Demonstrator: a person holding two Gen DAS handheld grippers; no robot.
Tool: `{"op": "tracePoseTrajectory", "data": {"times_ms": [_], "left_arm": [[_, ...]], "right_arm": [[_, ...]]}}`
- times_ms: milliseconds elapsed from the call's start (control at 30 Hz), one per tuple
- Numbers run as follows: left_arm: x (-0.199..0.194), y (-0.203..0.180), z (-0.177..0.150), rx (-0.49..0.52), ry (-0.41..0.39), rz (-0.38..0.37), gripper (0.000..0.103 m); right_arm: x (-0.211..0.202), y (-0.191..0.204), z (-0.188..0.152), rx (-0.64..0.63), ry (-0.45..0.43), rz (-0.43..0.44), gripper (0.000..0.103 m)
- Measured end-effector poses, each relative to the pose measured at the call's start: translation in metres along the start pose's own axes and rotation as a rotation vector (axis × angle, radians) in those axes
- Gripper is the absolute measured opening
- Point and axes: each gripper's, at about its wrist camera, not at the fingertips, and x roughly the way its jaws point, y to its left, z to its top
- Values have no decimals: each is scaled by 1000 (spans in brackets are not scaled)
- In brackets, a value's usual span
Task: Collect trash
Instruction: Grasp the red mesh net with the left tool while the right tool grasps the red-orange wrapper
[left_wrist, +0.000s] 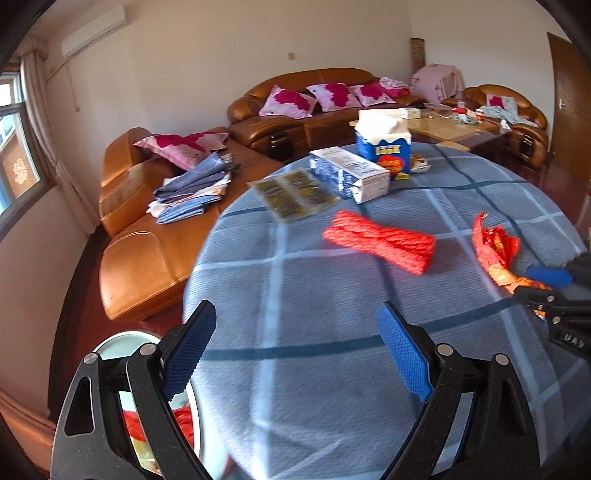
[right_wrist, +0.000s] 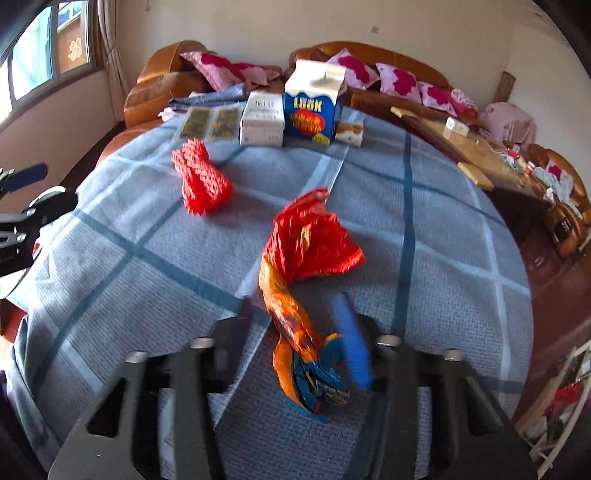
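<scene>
A crumpled red, orange and blue wrapper (right_wrist: 310, 240) rises off the blue checked tablecloth (right_wrist: 454, 258). Its twisted lower end sits between the fingers of my right gripper (right_wrist: 299, 332), which is shut on it. In the left wrist view the same wrapper (left_wrist: 495, 243) and right gripper (left_wrist: 543, 286) show at the right edge. A red rope bundle (left_wrist: 380, 240) (right_wrist: 201, 181) lies mid-table. My left gripper (left_wrist: 297, 321) hangs open over bare cloth near the table's edge, nothing between its fingers. It also shows at the left edge of the right wrist view (right_wrist: 33, 192).
A blue milk carton (right_wrist: 314, 107), a white box (right_wrist: 262, 118), a clear packet (right_wrist: 207, 123) and a small packet (right_wrist: 351, 133) stand at the far side. A white-rimmed bin (left_wrist: 114, 343) with red trash sits below the table's left edge. Brown sofas (left_wrist: 155, 236) ring the room.
</scene>
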Motion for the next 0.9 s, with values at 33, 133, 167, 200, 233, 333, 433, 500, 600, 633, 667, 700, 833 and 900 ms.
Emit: {"op": "tracePoseTrajectory", "data": {"times_ms": [33, 133, 167, 200, 233, 333, 433, 500, 600, 633, 667, 700, 833, 900], "left_arm": [[5, -7, 6, -1, 3, -19, 87], [16, -21, 17, 5, 11, -39, 87], [21, -27, 21, 2, 13, -45, 87], [27, -33, 25, 1, 19, -50, 87], [33, -38, 29, 1, 25, -54, 87], [53, -51, 38, -13, 63, -75, 87], [71, -58, 46, -42, 96, -82, 87], [81, -62, 50, -53, 113, -82, 87], [93, -67, 50, -58, 147, -85, 82], [96, -68, 48, -57, 158, -92, 69], [99, -70, 47, -54, 173, -111, 62], [101, -72, 45, -52, 191, -138, 58], [97, -75, 45, -39, 188, -188, 16], [92, -75, 43, -24, 182, -201, 13]], "right_arm": [[1, 1, 1, 4, -10, 6, 20], [-2, -2, 6, 13, -45, -15, 15], [-4, -3, 9, 24, -64, -23, 15], [-5, -6, 10, 34, -78, -28, 15], [-8, -9, 13, 46, -99, -35, 15], [-11, -17, 19, 63, -130, -45, 15], [-11, -26, 21, 73, -142, -57, 15], [-11, -32, 23, 82, -150, -59, 15], [-13, -37, 26, 84, -165, -59, 15], [-13, -38, 26, 85, -167, -56, 15], [-13, -38, 26, 85, -168, -51, 15], [-12, -38, 26, 83, -168, -47, 15], [-13, -35, 28, 75, -175, -33, 15], [-14, -33, 29, 73, -181, -25, 15]]}}
